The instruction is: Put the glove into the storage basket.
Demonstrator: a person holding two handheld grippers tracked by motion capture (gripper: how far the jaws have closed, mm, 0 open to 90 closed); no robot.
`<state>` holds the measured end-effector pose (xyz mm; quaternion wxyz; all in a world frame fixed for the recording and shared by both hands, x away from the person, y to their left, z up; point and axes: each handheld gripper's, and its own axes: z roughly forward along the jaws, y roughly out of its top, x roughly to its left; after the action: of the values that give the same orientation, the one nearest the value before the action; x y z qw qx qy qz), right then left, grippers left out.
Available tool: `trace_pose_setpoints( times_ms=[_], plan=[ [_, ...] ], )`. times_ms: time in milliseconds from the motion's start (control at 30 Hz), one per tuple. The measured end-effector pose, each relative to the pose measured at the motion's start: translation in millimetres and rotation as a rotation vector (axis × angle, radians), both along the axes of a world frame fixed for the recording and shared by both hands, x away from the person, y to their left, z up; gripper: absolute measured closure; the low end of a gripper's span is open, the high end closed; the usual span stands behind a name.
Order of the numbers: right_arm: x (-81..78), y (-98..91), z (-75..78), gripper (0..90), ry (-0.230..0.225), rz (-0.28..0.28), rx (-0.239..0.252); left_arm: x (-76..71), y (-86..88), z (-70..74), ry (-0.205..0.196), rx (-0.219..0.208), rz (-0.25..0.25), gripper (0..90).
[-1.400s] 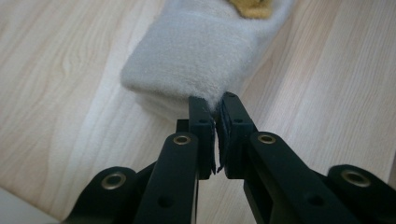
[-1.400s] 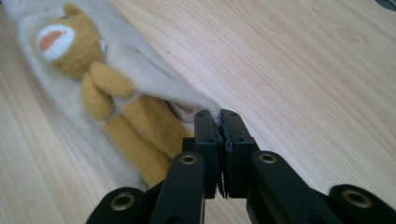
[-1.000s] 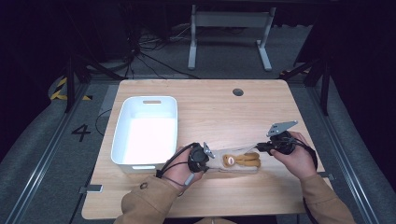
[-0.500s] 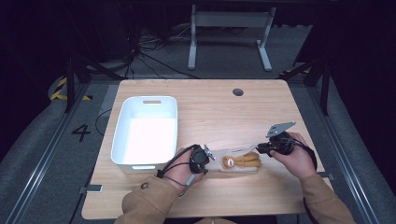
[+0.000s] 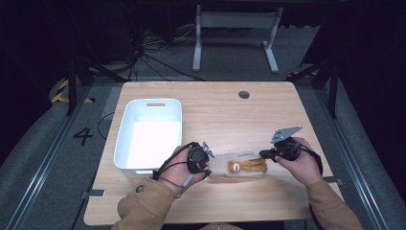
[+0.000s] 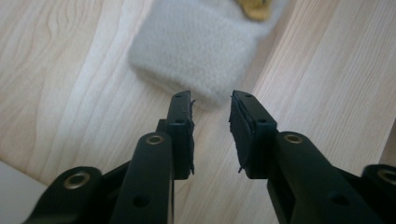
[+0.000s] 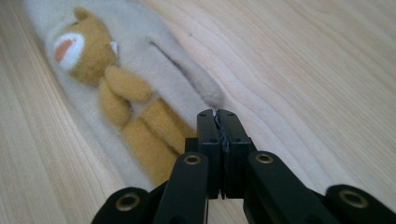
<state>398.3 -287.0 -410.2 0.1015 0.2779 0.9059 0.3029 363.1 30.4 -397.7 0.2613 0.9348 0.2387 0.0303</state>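
Plush bear pouch (image 5: 242, 167) between both tongs: soft, light, floppy. Left tongs (image 6: 211, 122) narrowly parted, just opening, empty, just short of pouch's edge. Right tongs (image 7: 218, 122) pinched closed beside bear's legs. Best gripped at edge.

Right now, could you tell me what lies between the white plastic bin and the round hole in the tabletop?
Only bare wooden tabletop, in the high view.

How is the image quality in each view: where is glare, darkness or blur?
High view: the bin interior is washed out by glare, and the floor around the table is dark. Left gripper view: the fleece is soft, the jaws sharper. Right gripper view: the bear is mildly blurred.
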Motion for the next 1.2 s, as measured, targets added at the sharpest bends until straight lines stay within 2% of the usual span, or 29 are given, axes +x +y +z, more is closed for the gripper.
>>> trace_pose_setpoints(
  times_ms=[33, 167, 300, 400, 567, 600, 867, 933, 1067, 1100, 1200],
  plan=[
    [1.9, 5.3, -6.8, 89.1, -0.001, 0.009, -0.013, -0.7, -1.9, -0.3, -0.001, -0.012, -0.009, 73.0],
    [5.3, 11.0, -17.5, 89.1, -0.007, -0.002, -0.034, -2.1, -4.5, -1.6, -0.008, -0.016, -0.034, 71.3],
    [6.6, 11.3, -21.1, 88.6, 0.009, -0.005, -0.040, -1.7, -6.2, -1.3, -0.020, -0.030, -0.044, 67.7],
    [3.9, 7.4, -18.9, 87.3, 0.003, -0.012, -0.027, 1.0, -8.8, 1.6, -0.020, -0.041, -0.046, 61.6],
    [-3.1, -4.7, -9.5, 86.4, -0.023, -0.040, 0.002, 4.2, -14.3, 4.0, -0.032, -0.071, -0.062, 51.7],
    [-7.3, -13.2, -4.2, 85.6, -0.036, -0.066, 0.018, 5.3, -16.5, 5.1, -0.039, -0.078, -0.062, 47.2],
    [-16.9, -42.1, 4.9, 80.8, -0.057, -0.144, 0.052, 9.2, -24.8, 10.7, -0.027, -0.091, -0.102, 39.5],
    [-19.9, -53.3, 6.9, 79.8, -0.061, -0.175, 0.065, 10.2, -27.3, 11.9, -0.040, -0.095, -0.111, 37.0],
    [-21.8, -63.2, 7.8, 77.8, -0.065, -0.206, 0.076, 11.8, -31.2, 12.2, -0.066, -0.099, -0.126, 33.4],
    [-22.1, -67.8, 7.7, 75.8, -0.063, -0.221, 0.083, 12.4, -32.9, 11.2, -0.073, -0.116, -0.122, 30.0],
    [-21.4, -72.9, 6.5, 74.1, -0.062, -0.239, 0.098, 13.9, -34.4, 9.3, -0.090, -0.135, -0.135, 28.4]
  ],
)
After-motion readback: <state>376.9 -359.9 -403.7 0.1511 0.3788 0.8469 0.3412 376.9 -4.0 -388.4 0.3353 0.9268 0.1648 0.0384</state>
